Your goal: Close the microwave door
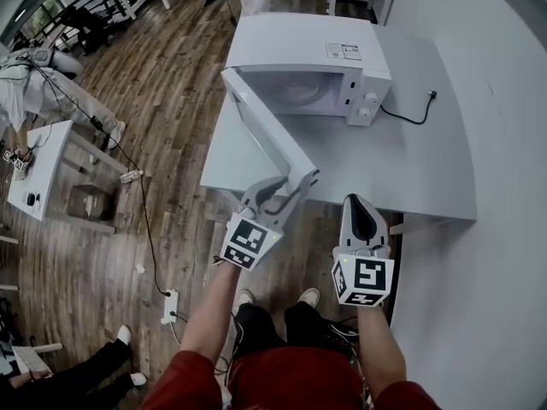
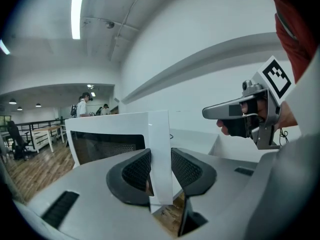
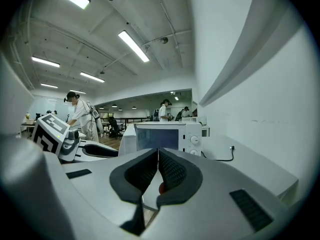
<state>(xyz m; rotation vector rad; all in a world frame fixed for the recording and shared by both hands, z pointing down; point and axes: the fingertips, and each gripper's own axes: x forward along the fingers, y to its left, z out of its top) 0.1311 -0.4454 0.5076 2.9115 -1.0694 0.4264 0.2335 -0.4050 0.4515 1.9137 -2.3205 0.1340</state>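
A white microwave (image 1: 299, 58) stands on the pale table (image 1: 427, 169) with its door (image 1: 265, 131) swung wide open toward me. My left gripper (image 1: 295, 182) is shut on the door's free edge. In the left gripper view that white edge (image 2: 159, 154) stands upright between the two dark pads (image 2: 135, 171), which press on it from both sides. My right gripper (image 1: 359, 207) hovers just right of the door's end, over the table's front edge; its jaws are shut and hold nothing. In the right gripper view the microwave (image 3: 167, 136) faces me beyond the closed jaws (image 3: 158, 156).
The microwave's black cord and plug (image 1: 419, 109) lie on the table to its right. A white wall runs along the right side. On the wooden floor to the left stand a small white table (image 1: 38, 169) and a power strip (image 1: 169, 306). People stand far off.
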